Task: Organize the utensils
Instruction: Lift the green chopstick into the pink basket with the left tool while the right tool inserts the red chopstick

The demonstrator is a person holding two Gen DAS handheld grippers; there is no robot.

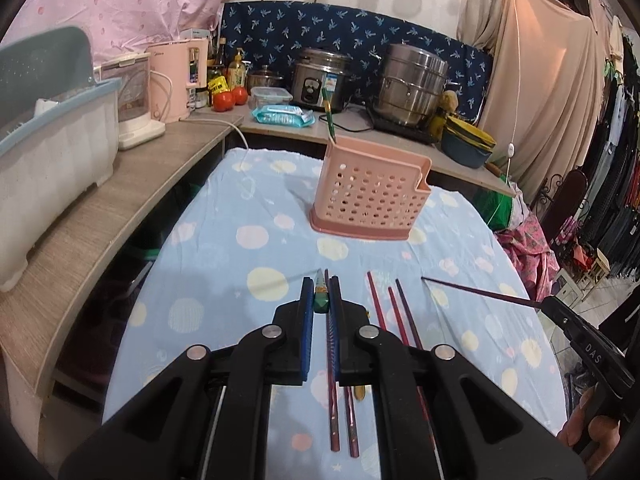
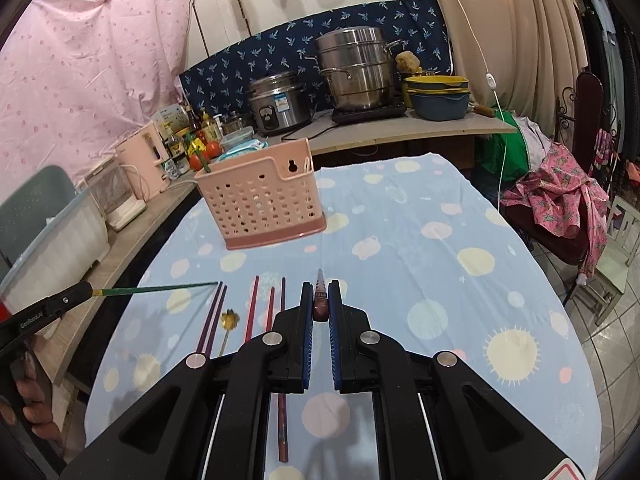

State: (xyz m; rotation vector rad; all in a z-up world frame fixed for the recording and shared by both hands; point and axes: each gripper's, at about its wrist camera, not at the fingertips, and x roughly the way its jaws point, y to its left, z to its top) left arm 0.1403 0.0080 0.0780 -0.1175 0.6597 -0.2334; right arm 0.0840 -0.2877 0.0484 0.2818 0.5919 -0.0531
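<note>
Left wrist view, left tool (image 1: 321, 294): black plastic arms with blue ribbed pads are seen closed on a slim green chopstick (image 1: 321, 300), whose square butt is clamped between the pads.
Left wrist view, holder: a pink perforated plastic utensil basket (image 1: 370, 196) with a darker pink base is set upright on the table ahead of the tool; one green stick (image 1: 329, 114) is stood in its far left corner.
Left wrist view, table: a round table (image 1: 224, 240) is covered by a pale blue cloth printed with soft yellow and pink dots.
Left wrist view, loose utensils: dark red and purple chopsticks (image 1: 394, 312) are laid flat on the cloth, side by side, near the tool tips.
Left wrist view, right tool (image 1: 540, 303): it is seen at the right edge, closed on a thin dark purple chopstick (image 1: 480, 290) held clear of the cloth.
Right wrist view, right tool (image 2: 321, 300): its blue pads are closed on the butt of the purple stick.
Right wrist view, holder: the pink basket stands left of centre on the cloth, a keyhole slot cut in its back wall.
Right wrist view, loose utensils: a small gold spoon (image 2: 230, 320) is laid between the purple pair and the red sticks.
Right wrist view, surroundings: a steel rice cooker (image 2: 278, 104) and a stacked steel steamer pot (image 2: 356, 72) are kept on the shelf behind the table.
</note>
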